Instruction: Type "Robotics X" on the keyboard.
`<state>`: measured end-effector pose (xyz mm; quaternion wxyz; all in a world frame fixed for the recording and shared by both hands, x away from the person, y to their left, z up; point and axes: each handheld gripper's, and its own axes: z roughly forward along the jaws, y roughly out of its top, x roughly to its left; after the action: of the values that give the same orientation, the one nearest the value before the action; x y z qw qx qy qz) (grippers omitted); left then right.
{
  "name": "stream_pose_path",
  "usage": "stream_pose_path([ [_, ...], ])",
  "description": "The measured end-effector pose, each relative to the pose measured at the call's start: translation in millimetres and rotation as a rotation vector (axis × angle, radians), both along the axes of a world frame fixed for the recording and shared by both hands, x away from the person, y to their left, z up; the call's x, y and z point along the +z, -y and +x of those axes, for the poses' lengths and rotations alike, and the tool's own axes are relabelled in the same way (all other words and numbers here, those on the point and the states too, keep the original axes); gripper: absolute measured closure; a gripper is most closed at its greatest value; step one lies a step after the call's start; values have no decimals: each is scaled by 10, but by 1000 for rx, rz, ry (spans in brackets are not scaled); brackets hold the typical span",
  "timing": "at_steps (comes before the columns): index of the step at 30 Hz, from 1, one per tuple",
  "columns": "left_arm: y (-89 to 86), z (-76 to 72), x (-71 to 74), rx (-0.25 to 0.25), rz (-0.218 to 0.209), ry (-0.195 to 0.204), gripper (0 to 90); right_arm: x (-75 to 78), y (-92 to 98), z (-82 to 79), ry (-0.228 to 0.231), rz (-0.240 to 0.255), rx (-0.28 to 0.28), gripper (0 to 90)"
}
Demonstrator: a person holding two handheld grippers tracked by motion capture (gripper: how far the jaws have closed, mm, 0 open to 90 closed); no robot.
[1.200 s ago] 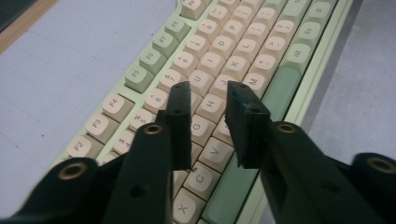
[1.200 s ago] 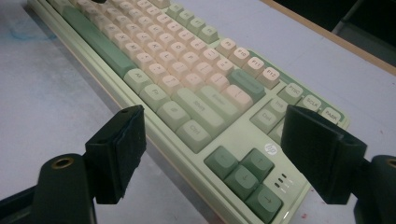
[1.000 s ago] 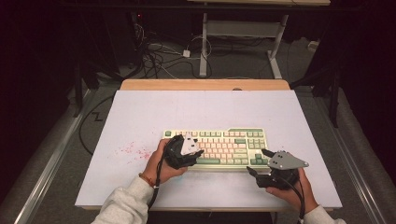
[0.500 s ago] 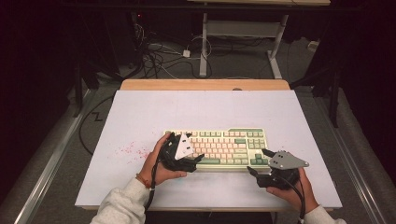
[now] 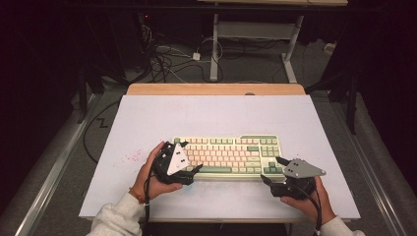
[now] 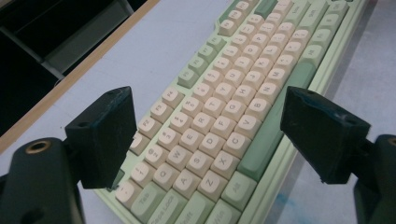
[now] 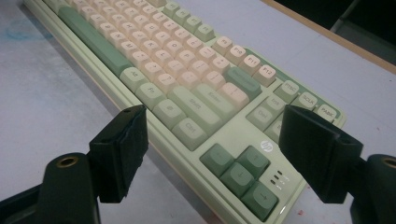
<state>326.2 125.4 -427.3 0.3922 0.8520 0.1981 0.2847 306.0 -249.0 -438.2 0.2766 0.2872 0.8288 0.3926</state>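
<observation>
1. Pale green keyboard (image 5: 227, 155) with cream and green keys lies flat on the white table (image 5: 211, 118), lower centre of the high view, closer to the near edge.
2. Long axis runs left-right across the frame, parallel to the table's near edge; space bar row faces the bottom of the frame, function row faces the top.
3. Arrow keys and logo sit at its right end, seen up close in the right gripper view (image 7: 187, 88).
4. Left gripper (image 5: 193, 170) at the keyboard's lower left corner, jaws spread wide, straddling the left end in the left gripper view (image 6: 219, 116); pinching nothing.
5. Right gripper (image 5: 273, 169) at the lower right corner, jaws spread apart on either side of that corner; contact unclear.
6. Red specks (image 5: 132, 157) on the table left of the keyboard.
7. Versus 1.0 s ago: left gripper has shifted left, from over the keys to the keyboard's left end; right gripper and keyboard unchanged.
</observation>
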Motion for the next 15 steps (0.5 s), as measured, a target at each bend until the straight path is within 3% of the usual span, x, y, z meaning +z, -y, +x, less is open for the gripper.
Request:
stream_pose_path([
  [6,-198,-71,-51,45,3,-2,171,18,16,12,-20,36,13,356],
  [15,-471,-179,-138,106,-4,-22,171,131,-5,91,-27,50,22,658],
])
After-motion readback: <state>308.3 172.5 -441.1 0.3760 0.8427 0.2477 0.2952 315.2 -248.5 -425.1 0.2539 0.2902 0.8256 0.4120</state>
